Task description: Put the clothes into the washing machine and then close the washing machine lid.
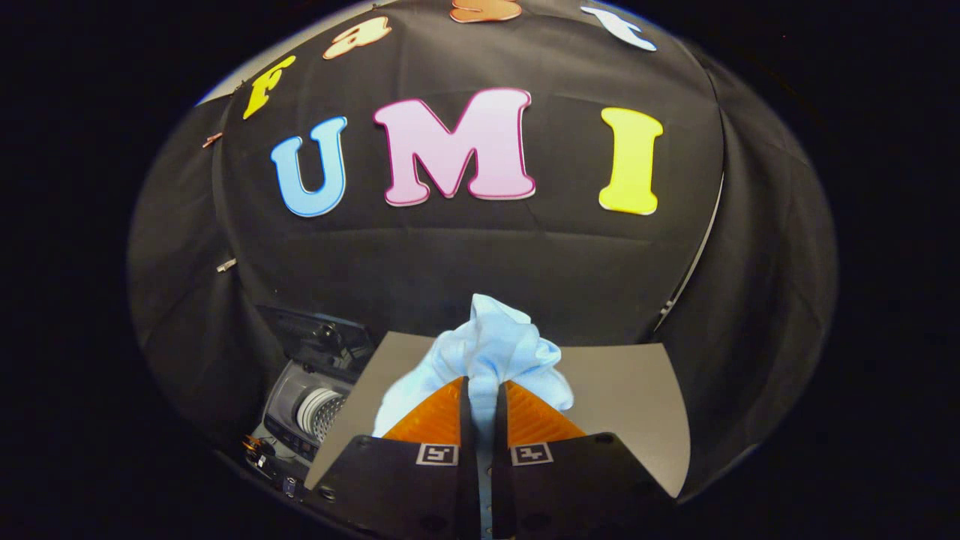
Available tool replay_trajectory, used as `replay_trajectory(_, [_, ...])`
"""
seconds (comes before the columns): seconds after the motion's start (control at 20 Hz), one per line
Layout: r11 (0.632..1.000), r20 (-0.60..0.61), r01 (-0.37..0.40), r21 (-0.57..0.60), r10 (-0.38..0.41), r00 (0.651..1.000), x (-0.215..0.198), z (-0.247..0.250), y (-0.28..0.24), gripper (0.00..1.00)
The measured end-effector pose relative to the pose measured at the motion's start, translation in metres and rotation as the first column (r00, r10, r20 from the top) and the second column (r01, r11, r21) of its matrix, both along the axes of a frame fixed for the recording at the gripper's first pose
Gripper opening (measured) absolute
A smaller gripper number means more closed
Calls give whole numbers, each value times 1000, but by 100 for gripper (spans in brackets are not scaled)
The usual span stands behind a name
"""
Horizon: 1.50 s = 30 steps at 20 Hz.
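Cloth gripped; washer lay left of tool.
Tool (484,390) nearly closed, pinching the light blue cloth (491,345) above the counter (637,397); open washing machine (315,409) sat lower left.

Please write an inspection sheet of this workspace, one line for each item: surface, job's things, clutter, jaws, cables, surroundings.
Surface: grey table top, bare where it can be seen.
Job's things: light blue cloth, bunched and lifted, sticking up ahead of the fingertips; small washing machine beside the table, lid up, drum open.
Clutter: nothing seen on the table.
Jaws: the gripper is shut on the light blue cloth, both jaws pressing it, a narrow gap between them.
Cables: small wires and connectors at the machine's near corner; what they join cannot be told.
Surroundings: black cloth wall behind the table and at both sides.
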<state>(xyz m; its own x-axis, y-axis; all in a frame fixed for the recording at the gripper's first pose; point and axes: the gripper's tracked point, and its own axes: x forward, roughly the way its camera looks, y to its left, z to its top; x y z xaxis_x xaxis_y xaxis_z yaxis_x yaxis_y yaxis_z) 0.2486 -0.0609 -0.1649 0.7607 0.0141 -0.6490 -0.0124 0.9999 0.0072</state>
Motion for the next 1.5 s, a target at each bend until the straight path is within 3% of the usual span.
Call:
replay_trajectory(0.4, [999, 166, -21, 32, 15, 986, 1, 107, 51, 11])
replay_trajectory(0.75, [994, 238, -106, 40, 94, 967, 8, 147, 134, 10])
replay_trajectory(1.15, [955, 214, -275, 112, 247, 945, 11, 124, 264, 11])
replay_trajectory(1.5, [921, 112, -347, 176, 331, 937, 18, 49, 337, 11])
